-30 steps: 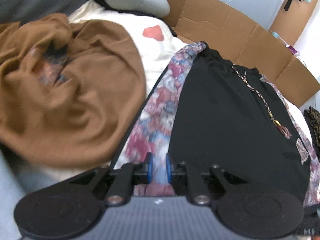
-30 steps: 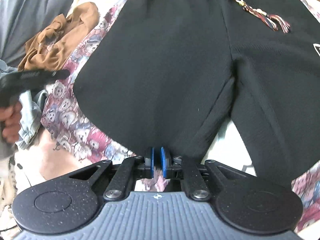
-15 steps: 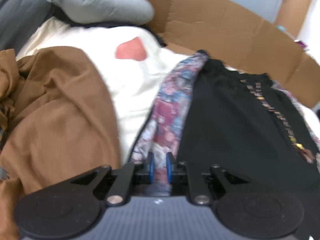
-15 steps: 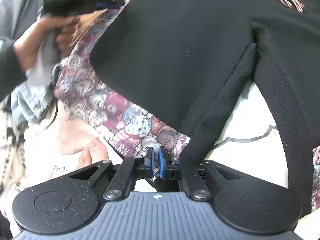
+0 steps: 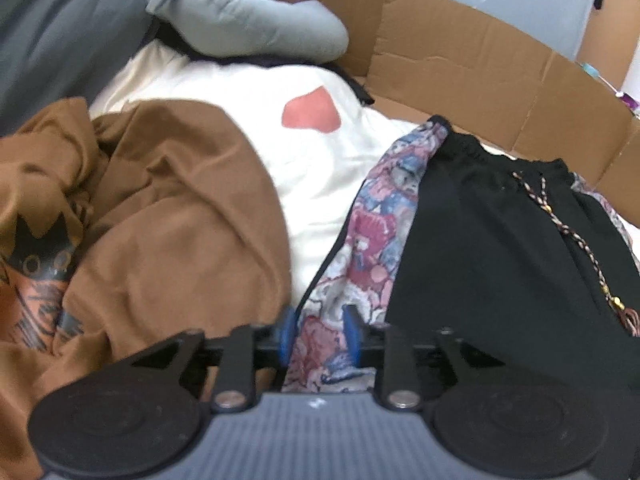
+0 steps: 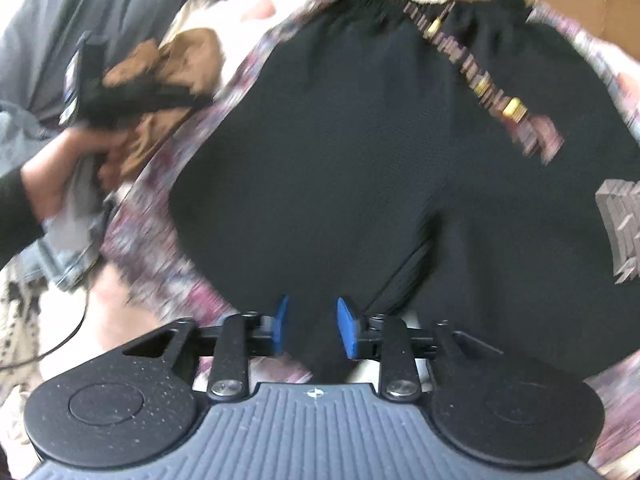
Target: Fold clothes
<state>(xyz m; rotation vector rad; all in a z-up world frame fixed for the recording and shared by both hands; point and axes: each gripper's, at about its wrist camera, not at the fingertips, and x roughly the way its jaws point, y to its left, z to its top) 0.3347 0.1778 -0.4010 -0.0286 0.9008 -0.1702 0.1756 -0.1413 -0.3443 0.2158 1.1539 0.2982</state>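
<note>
Black shorts [image 6: 360,152] with a braided drawstring [image 6: 484,80] lie flat on a bear-print cloth [image 6: 156,248]. My right gripper [image 6: 311,326] is open above the lower hem of the left leg, touching nothing that I can see. In the left wrist view the shorts [image 5: 500,264] lie right of the bear-print cloth [image 5: 372,248]. My left gripper [image 5: 318,334] is open over that cloth, just left of the shorts' side edge. The left gripper also shows in the right wrist view [image 6: 120,92], held in a hand.
A brown garment [image 5: 152,232] is heaped on the left. A white shirt with a red heart [image 5: 312,112] lies behind it, and a grey pillow [image 5: 248,24] beyond. A cardboard wall [image 5: 460,72] runs along the far side. Denim [image 6: 68,252] lies at the left.
Both grippers have opened; they were shut or nearly shut before. The right gripper has moved back up over the shorts' leg hem. The left has shifted forward along the shorts' left edge.
</note>
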